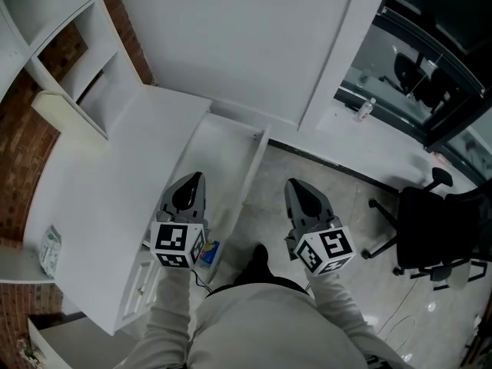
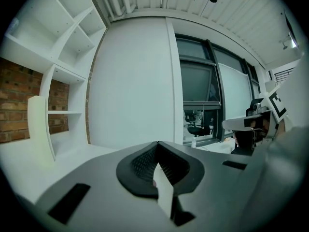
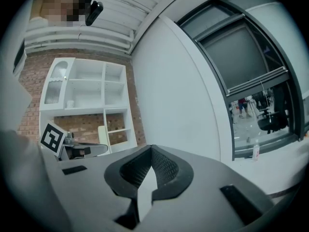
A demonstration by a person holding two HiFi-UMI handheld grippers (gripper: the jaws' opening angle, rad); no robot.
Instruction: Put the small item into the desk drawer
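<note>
**Item down in the drawer, both claws shut and empty**

The small item (image 1: 209,251), a blue and yellow thing, seems to lie at the near end of the open drawer (image 1: 223,156), close to its front edge and just beside the left claw's marker cube. The drawer juts out from the white bench (image 1: 100,198) towards the person, and the rest of its white floor is bare.

The left claw (image 2: 157,153) is pressed together with nothing between its pads. Only a pale sliver of background shows below the tips. The right claw (image 3: 151,153) is also pressed together and holds nothing. It hangs over the floor to the right of the drawer, well clear of it.

By my reading the placing is done, and what may remain is pushing the drawer home. Several things could go wrong there:

- The item sits so near the front that a quick shove could send it sliding or hopping towards the back.
- If part of it rides up on the front wall, which I cannot make out from above, it could catch under the bench edge and jam the drawer.
- A shut claw offers only a narrow, smooth tip to push with. It could skid off the drawer front or push it askew so that it binds.
- The person stands right at the drawer's end, so a knee or the left cube could knock it.
</note>
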